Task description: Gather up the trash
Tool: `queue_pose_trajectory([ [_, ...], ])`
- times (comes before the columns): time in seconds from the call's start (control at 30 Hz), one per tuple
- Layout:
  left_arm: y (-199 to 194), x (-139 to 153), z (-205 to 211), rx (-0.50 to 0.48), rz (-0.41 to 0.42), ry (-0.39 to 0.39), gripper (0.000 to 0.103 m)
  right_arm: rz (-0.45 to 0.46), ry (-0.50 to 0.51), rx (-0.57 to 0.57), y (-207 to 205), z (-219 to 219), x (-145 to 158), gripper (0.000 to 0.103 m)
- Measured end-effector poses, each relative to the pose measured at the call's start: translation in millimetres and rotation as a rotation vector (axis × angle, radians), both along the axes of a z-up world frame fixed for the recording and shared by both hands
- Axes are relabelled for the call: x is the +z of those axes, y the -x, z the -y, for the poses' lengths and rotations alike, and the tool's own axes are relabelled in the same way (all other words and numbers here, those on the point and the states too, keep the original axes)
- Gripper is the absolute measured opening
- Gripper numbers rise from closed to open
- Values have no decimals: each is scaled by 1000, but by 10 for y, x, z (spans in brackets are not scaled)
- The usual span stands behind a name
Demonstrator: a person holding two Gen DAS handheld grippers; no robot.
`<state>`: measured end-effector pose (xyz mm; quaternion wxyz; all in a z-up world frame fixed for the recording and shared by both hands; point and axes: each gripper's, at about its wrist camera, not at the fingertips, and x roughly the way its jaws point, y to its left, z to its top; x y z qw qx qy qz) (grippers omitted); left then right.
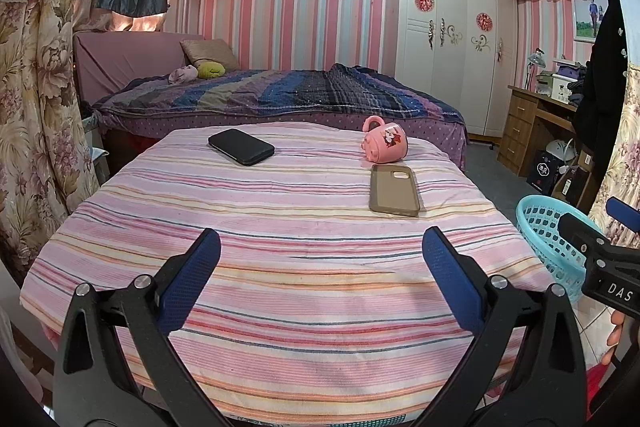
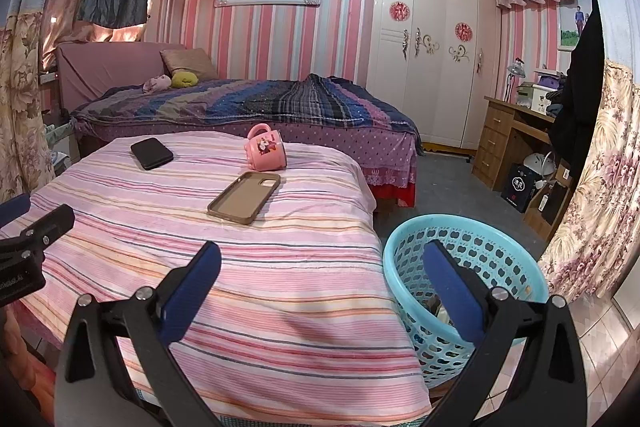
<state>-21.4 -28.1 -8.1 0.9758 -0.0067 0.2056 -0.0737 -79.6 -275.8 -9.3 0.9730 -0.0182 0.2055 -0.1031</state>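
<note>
**Right wrist view looks into the basket; both grippers spread and empty**

Right wrist camera looks down into the blue basket on the floor beside the table; something lies at its bottom, perhaps trash, too hidden to tell. The left wrist view catches only the basket's rim.

The left gripper and right gripper both hover with jaws spread, holding nothing.

On the striped tablecloth lie a black phone, a tan case and a tipped pink mug. Behind stand a bed, a white wardrobe and pink-striped walls.
</note>
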Motion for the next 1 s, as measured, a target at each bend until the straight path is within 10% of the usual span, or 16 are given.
queue_pose_trajectory([
  [1.0,-13,-58,26,-3,-12,-9,98,-15,-23,-18,-81,51,-74,99],
])
